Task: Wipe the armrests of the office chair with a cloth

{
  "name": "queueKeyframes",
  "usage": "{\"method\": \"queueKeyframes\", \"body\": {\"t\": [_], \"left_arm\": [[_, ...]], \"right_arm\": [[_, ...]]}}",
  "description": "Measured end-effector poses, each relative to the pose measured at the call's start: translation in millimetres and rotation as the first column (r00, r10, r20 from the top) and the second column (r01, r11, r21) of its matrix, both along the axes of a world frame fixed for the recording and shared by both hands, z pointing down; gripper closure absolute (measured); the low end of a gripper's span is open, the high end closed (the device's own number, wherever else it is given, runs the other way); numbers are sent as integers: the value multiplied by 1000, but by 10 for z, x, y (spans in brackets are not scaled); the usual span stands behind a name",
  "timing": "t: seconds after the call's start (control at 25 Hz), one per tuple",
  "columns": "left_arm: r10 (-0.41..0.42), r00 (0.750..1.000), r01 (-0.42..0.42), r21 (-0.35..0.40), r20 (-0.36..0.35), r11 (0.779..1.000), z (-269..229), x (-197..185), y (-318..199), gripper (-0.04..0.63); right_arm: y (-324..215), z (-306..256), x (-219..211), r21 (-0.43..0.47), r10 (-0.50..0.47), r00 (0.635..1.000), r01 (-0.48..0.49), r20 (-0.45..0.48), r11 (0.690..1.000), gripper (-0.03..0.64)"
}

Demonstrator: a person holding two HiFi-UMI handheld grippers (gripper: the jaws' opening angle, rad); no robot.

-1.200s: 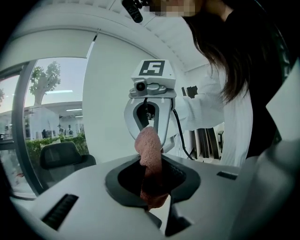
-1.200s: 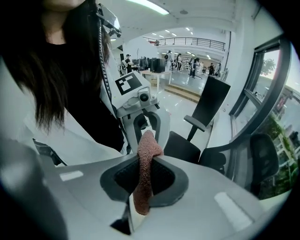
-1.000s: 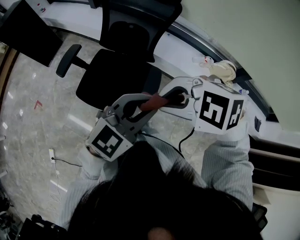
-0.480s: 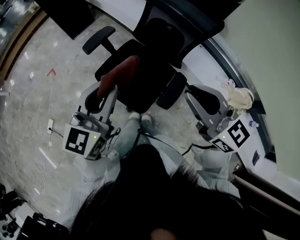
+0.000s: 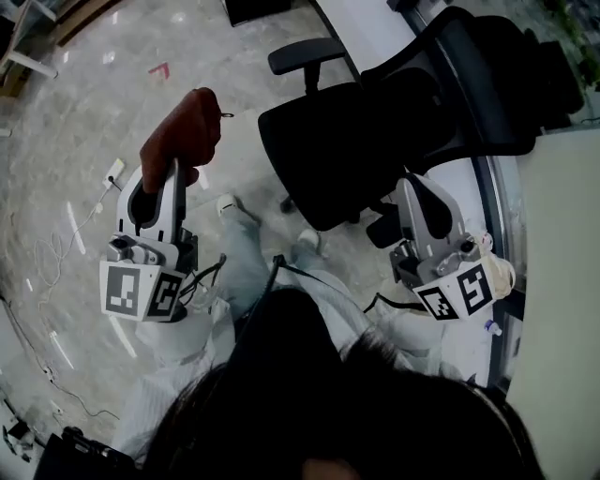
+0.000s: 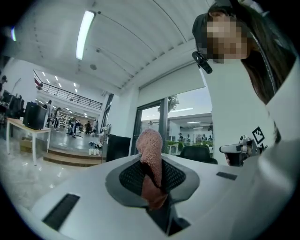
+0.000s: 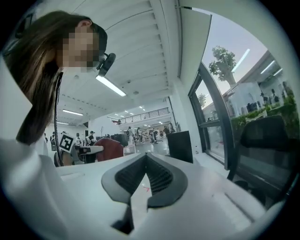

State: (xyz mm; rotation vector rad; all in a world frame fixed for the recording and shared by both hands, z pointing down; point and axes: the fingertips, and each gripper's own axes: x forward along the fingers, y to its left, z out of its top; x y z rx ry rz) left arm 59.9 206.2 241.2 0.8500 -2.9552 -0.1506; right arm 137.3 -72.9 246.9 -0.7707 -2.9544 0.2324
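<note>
The black office chair (image 5: pixel 328 150) stands at the upper middle of the head view, its backrest (image 5: pixel 478 84) to the right and one armrest (image 5: pixel 305 54) at the top. My left gripper (image 5: pixel 172 167) is left of the chair and apart from it, shut on a reddish-brown cloth (image 5: pixel 187 131). In the left gripper view the cloth (image 6: pixel 151 164) stands pinched between the left gripper (image 6: pixel 151 157) jaws. My right gripper (image 5: pixel 412 183) sits at the seat's right edge. In the right gripper view the right gripper (image 7: pixel 146 157) is shut and empty, with the chair's backrest (image 7: pixel 265 136) at the right.
A white desk (image 5: pixel 375 28) runs behind the chair. A power strip (image 5: pixel 112 171) and cables lie on the marble floor at the left. The person's shoes (image 5: pixel 230 204) are in front of the seat. A dark window frame (image 5: pixel 497 225) runs down the right.
The two grippers, close together in front of the seat before, have parted: the left one with the cloth swung out to the left, the right one to the seat's right. The head view turned.
</note>
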Motion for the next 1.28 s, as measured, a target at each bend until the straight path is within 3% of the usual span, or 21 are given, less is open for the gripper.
{"method": "queueKeyframes", "body": {"t": [0.12,0.24,0.48,0.68,0.8,1.0,1.12,1.28], "left_arm": [[-64,998,64,14,-5,998,70,-268,674,534],[-71,997,71,12,-7,997,97,-755,1367,534],[23,1000,-23,-32,3,999,-49,-1826,2402,534],[148,989,-148,-10,-20,989,-132,-2730,2906,534],[234,972,-236,-55,-33,970,29,-3180,2792,534],[394,917,-398,-73,-67,914,238,-3698,2028,534],[479,873,-485,-80,-89,871,331,-3962,1572,534],[583,810,-586,-99,-58,804,242,-4290,889,534]], "right_arm": [[556,54,-440,15,-46,999,46,-16,999,615],[1215,70,-983,11,-49,999,49,-22,999,615],[2308,-48,-2046,-6,41,999,-41,-12,999,615],[2932,-70,-2596,-39,177,984,-178,-10,983,615],[2941,72,-2781,-18,246,968,-247,-48,969,615],[2440,231,-2970,-13,374,923,-376,-94,926,615],[2196,335,-3136,15,439,893,-440,-99,898,615],[1843,398,-3366,41,515,852,-514,-92,857,615]]}}
